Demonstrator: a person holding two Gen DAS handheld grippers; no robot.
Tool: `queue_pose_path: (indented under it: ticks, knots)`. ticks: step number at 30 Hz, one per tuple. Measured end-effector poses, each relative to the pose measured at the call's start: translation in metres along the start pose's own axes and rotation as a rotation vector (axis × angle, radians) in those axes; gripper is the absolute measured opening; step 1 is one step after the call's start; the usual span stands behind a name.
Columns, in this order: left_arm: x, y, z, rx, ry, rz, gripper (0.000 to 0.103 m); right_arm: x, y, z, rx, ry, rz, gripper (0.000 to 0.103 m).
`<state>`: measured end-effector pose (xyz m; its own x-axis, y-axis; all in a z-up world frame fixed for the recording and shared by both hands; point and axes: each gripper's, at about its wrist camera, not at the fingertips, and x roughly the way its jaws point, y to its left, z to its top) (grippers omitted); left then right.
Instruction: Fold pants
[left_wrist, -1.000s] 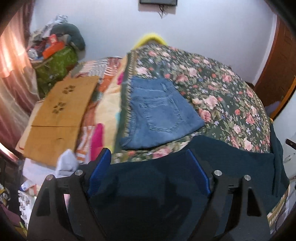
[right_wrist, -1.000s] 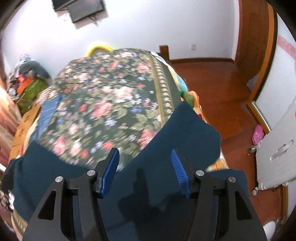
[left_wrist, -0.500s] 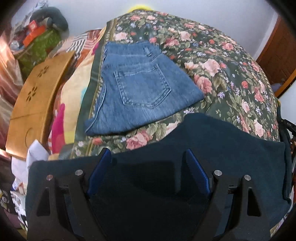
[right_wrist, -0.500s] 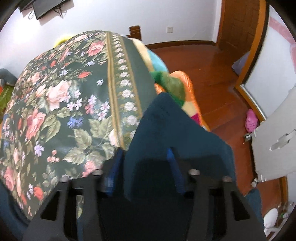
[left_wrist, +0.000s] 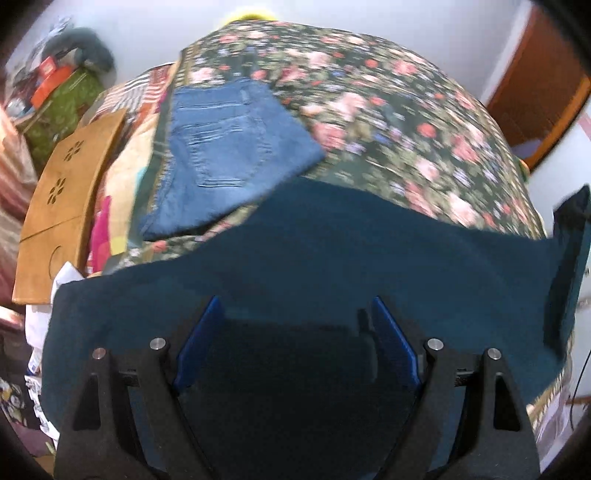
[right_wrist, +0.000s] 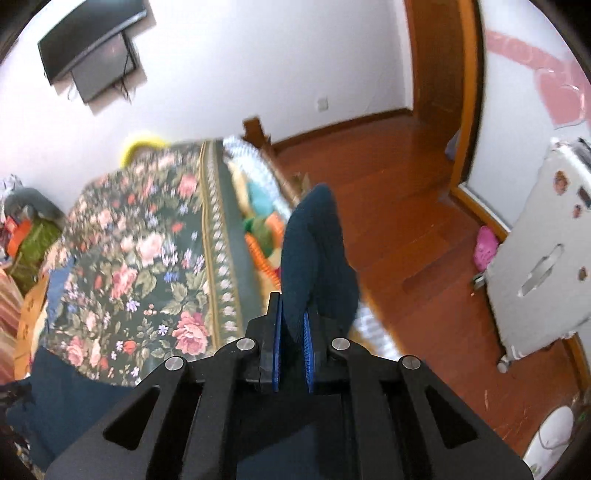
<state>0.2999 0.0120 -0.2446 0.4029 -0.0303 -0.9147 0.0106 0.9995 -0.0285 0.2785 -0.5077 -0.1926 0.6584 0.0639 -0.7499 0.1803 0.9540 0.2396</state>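
Lying across near edge of bed: dark teal pants (left_wrist: 332, 258), spread flat on the floral bedspread (left_wrist: 388, 122), one end lifted at the right.
Far left, off the bedspread: brown cardboard sheet (left_wrist: 62, 206) is lying flat; clutter piled beyond it by the wall.
Left-centre, further up the bed: folded blue jeans (left_wrist: 229, 155) are sitting clear of the teal pair, pocket side up, looking finished.
Left hand-held gripper (left_wrist: 295, 325): hovering over the near part of the teal pants with jaws standing wide apart, pads pressing on nothing.
Right hand-held gripper (right_wrist: 293, 332): clamped tight on a bunched fold of the teal pants (right_wrist: 314, 251), raising that end over the bed's right edge, wood floor (right_wrist: 406, 221) showing beyond.
Handling, judged: cloth is looking soft, limp and light; it is drooping from the pinch, so it will likely sag and drag rather than hold shape. Not fragile, not slippery.
Where to take hold, judged: left pads should be pinching the opposite free edge or corner, so both ends are travelling together and the fold is landing square.
Count: two garments (one teal, one blue), two hand-held grippers, one bedspread, one cardboard sheet.
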Motion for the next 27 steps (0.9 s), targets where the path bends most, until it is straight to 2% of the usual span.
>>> queue_pose_path:
  ticks: [5,8,11,16,19,21,24,27]
  knots:
    - [-0.004,-0.043,-0.013,0.073,0.003,-0.006,0.083,-0.033,-0.025,-0.006,0.014,-0.043,0.013,0.008]
    - [-0.001,-0.061,-0.021,0.106,0.015,0.002,0.084,-0.035,-0.034,-0.025,0.011,-0.023,0.011,0.008]
    - [0.002,-0.073,-0.029,0.138,0.015,0.036,0.087,-0.023,-0.045,-0.057,0.001,0.029,-0.015,0.008]
    - [0.009,-0.077,-0.040,0.135,0.012,0.039,0.088,0.009,-0.064,-0.106,0.057,0.127,-0.050,0.011]
    - [0.006,-0.076,-0.042,0.128,-0.011,0.032,0.088,0.020,-0.069,-0.123,0.102,0.184,-0.076,0.025]
    - [0.003,-0.072,-0.040,0.108,-0.019,0.017,0.088,0.014,-0.070,-0.122,0.118,0.183,-0.109,0.038]
    - [-0.012,-0.060,-0.036,0.079,-0.059,0.003,0.088,-0.001,-0.065,-0.108,0.125,0.197,-0.129,0.042]
    - [-0.034,-0.039,-0.032,0.048,-0.122,0.008,0.088,-0.027,-0.039,-0.089,0.062,0.137,-0.107,0.046]
